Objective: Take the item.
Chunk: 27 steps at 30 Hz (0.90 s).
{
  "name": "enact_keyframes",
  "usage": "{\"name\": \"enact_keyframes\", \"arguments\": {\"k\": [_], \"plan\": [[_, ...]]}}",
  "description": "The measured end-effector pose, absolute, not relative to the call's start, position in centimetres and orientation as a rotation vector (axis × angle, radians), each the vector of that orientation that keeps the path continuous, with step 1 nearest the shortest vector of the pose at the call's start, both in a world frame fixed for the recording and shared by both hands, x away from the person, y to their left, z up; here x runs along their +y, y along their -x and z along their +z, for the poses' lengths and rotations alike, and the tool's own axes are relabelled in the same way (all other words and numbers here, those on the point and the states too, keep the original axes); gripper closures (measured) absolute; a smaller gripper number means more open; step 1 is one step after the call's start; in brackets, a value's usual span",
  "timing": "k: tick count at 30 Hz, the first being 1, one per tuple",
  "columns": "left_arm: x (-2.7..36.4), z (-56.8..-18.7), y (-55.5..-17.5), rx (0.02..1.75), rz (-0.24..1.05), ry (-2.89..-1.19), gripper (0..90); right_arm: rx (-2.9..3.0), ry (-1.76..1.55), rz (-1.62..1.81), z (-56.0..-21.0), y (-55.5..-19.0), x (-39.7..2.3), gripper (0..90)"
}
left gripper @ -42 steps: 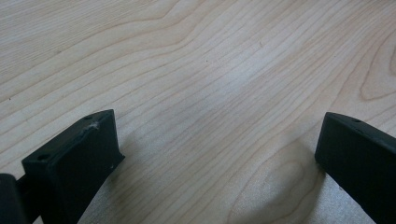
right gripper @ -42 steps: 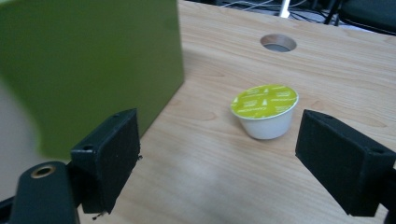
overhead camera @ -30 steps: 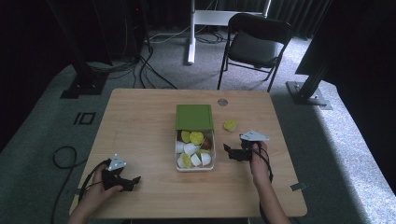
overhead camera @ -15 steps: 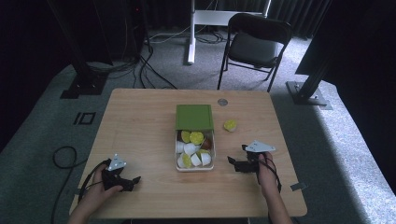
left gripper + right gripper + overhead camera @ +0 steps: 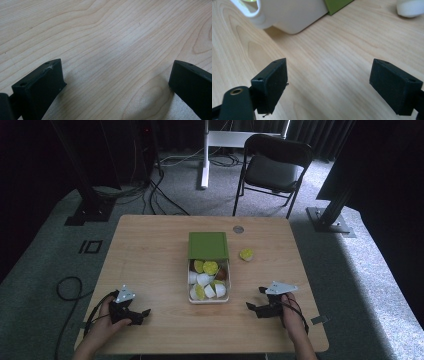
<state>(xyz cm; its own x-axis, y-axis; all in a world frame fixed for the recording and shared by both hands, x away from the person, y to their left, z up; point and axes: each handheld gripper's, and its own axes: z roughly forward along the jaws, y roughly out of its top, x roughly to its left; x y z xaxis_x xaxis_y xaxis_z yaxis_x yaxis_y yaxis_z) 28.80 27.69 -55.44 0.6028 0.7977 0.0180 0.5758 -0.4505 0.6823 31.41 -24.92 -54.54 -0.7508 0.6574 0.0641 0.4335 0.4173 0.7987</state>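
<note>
A white box (image 5: pixel 192 299) with a green lid (image 5: pixel 208 244) swung back stands at the table's middle, holding several yellow-green and white pieces. One yellow-green piece (image 5: pixel 246 254) lies on the wood just right of the lid. My left gripper (image 5: pixel 142 313) rests open near the front left edge, over bare wood (image 5: pixel 112 57). My right gripper (image 5: pixel 251 307) rests open at the front right, pointing at the box; its view shows the white box wall (image 5: pixel 294 15), a corner of the green lid (image 5: pixel 335 6) and a pale piece (image 5: pixel 410 7) at the top right.
A small round grey disc (image 5: pixel 238 229) sits in the wooden table (image 5: pixel 150 255) near its far edge. A black folding chair (image 5: pixel 270 167) and a white desk leg (image 5: pixel 205 155) stand beyond the table. Cables (image 5: pixel 65 287) trail on the floor at left.
My right gripper has drawn back from beside the box toward the table's front edge. The left gripper has stayed where it was.
</note>
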Motion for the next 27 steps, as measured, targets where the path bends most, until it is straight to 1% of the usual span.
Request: {"name": "enact_keyframes", "arguments": {"k": [11,17,27], "plan": [[27.7,-55.5,-28.8,1.081,0.448,-2.186,0.7,2.496,-0.853,1.194,-55.2,-30.1,-25.1,14.6],[27.7,-55.5,-28.8,1.081,0.449,-2.186,0.7,2.568,-0.746,1.160,-55.7,-29.6,-24.9,14.6],[27.7,-55.5,-28.8,1.080,0.448,-2.186,0.7,2.608,-0.668,1.122,-55.8,-28.9,-25.8,14.5]]}}
